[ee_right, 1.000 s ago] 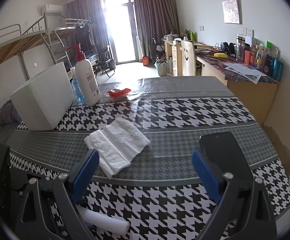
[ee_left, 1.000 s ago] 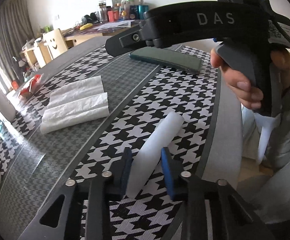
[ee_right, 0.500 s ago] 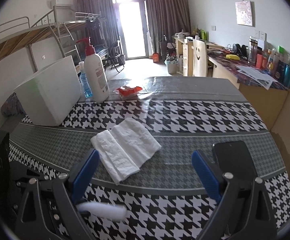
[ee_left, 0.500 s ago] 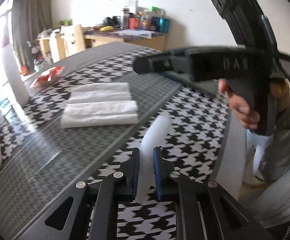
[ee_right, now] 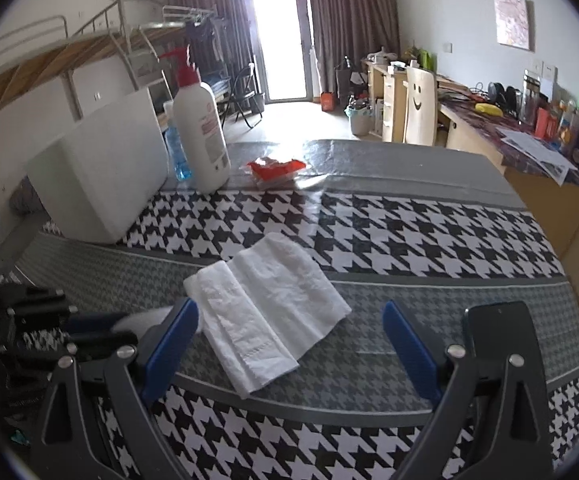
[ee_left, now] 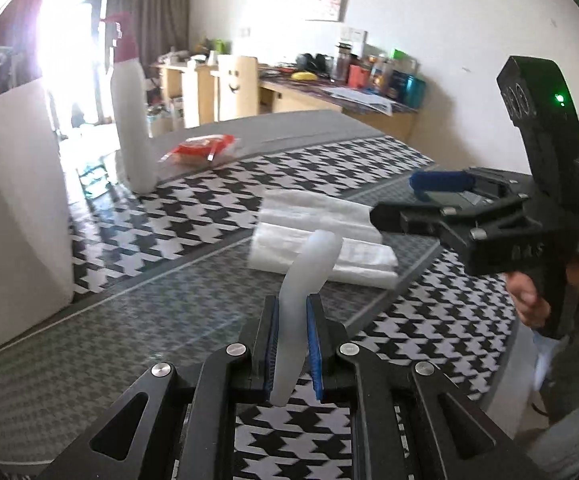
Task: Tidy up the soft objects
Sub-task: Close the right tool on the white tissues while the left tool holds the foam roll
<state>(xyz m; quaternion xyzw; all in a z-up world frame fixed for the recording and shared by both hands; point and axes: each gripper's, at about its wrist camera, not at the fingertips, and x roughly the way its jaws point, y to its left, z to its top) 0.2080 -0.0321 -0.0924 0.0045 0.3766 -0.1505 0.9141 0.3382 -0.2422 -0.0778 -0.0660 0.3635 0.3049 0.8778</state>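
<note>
Dorm room, houndstooth tablecloth [ee_right: 429, 236]; folded white tissues [ee_right: 273, 304] mid-table. Left gripper [ee_left: 292, 304] clamped on rolled white tissue [ee_left: 301, 280], lifted off cloth, just short of the folded pair. Right gripper [ee_right: 289, 344] wide open, empty. Roll drooping at tip: light, soft, crushable; best pinched mid-length, gently. Roll's lower end hidden behind the pads, material blurred
</note>
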